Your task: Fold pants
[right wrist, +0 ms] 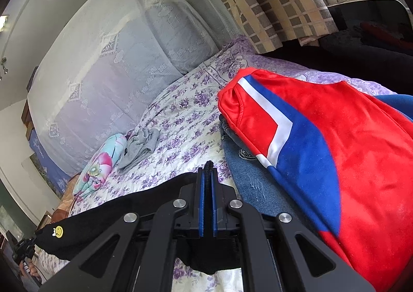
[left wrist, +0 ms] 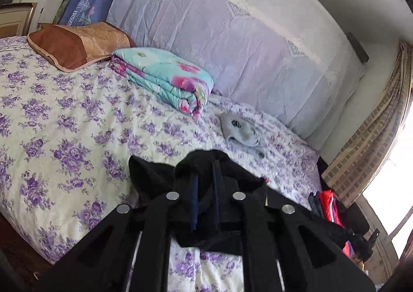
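The black pants [right wrist: 108,217] hang as a taut band between the two claws, lifted clear of the floral bedspread [left wrist: 64,116]. Their long axis runs sideways, from the right claw [right wrist: 207,170] out toward the left of its view, where the far end with a small yellow smiley patch [right wrist: 58,231] is held. The right claw is pressed together, pinching an edge of the black cloth, a sliver of which shows above its blue pads [right wrist: 202,204]. The left claw [left wrist: 205,178] is likewise nipped shut on the pants, with bunched black cloth rising over its tips and hiding them. Judging from this, the coming fold turns on bringing one held end across to the other along that sideways axis, and neither hand looks nearer the bed. To the right, close beside the right claw, lies a red and blue garment [right wrist: 335,142] on denim [right wrist: 253,175]; grey clothing [left wrist: 241,129] and a folded quilt [left wrist: 165,77] lie farther up the bed
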{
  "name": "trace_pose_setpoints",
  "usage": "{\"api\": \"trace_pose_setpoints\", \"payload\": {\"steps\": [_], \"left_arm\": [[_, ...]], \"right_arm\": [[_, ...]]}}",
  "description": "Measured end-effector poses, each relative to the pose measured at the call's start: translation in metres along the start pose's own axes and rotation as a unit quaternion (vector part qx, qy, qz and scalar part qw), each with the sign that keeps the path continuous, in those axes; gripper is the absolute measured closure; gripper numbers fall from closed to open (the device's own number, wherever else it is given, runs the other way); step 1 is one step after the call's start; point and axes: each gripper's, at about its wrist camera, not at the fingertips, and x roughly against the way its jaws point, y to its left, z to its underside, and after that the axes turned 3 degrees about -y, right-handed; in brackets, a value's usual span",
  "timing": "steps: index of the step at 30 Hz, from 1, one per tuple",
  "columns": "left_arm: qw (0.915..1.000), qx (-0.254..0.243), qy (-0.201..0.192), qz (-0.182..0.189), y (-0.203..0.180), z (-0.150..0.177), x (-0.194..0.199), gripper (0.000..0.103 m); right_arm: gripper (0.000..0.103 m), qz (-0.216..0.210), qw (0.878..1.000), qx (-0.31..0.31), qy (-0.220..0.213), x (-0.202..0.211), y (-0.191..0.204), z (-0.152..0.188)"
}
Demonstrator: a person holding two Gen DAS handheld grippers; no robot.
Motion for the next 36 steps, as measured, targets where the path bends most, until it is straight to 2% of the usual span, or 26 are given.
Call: {"api": "trace_pose_setpoints", "payload": {"steps": [2, 5, 10, 14, 20, 23, 27, 31, 32, 33, 34, 35, 36], "left_arm": [[0.9995, 0.014, -0.018, 0.02, -0.004, -0.019, 0.006, 0.096], [0.999, -0.002, -0.043, 0.013, -0.018, -0.045, 0.003, 0.096], [0.9989, -0.01, -0.044, 0.01, -0.026, -0.081, -0.038, 0.097], [0.9993, 0.005, -0.036, -0.009, -0.018, -0.102, -0.094, 0.098], [0.9981, 0.025, -0.039, -0.041, -0.004, -0.133, -0.172, 0.098], [0.9972, 0.032, -0.021, -0.064, 0.006, -0.143, -0.216, 0.098], [0.9912, 0.065, 0.051, -0.104, 0.04, -0.134, -0.291, 0.098], [0.9739, 0.079, 0.136, -0.164, 0.071, -0.106, -0.353, 0.097], [0.9692, 0.082, 0.153, -0.174, 0.078, -0.1, -0.361, 0.096], [0.9655, 0.086, 0.168, -0.18, 0.083, -0.096, -0.365, 0.091], [0.9636, 0.088, 0.177, -0.18, 0.087, -0.094, -0.366, 0.076], [0.9632, 0.089, 0.182, -0.177, 0.09, -0.094, -0.363, 0.066], [0.9636, 0.093, 0.18, -0.175, 0.092, -0.096, -0.357, 0.048]], "right_arm": [[0.099, 0.0, 1.0, 0.009, -0.013, 0.004, 0.005, -0.009], [0.099, 0.006, 0.999, 0.032, -0.031, 0.007, 0.016, -0.025], [0.099, 0.017, 0.997, 0.066, -0.037, -0.014, 0.031, -0.056], [0.099, 0.019, 0.996, 0.086, -0.025, -0.058, 0.045, -0.086], [0.099, 0.02, 0.995, 0.095, 0.001, -0.162, 0.069, -0.128], [0.099, 0.036, 0.994, 0.098, 0.033, -0.23, 0.074, -0.136], [0.099, 0.088, 0.984, 0.109, 0.109, -0.331, 0.067, -0.121], [0.098, 0.14, 0.968, 0.123, 0.17, -0.4, 0.055, -0.087], [0.095, 0.148, 0.964, 0.125, 0.181, -0.409, 0.052, -0.081], [0.094, 0.155, 0.962, 0.124, 0.185, -0.412, 0.05, -0.076], [0.086, 0.156, 0.962, 0.123, 0.187, -0.412, 0.048, -0.073], [0.067, 0.146, 0.962, 0.123, 0.192, -0.411, 0.049, -0.071], [0.059, 0.14, 0.963, 0.128, 0.192, -0.409, 0.051, -0.071]]}}
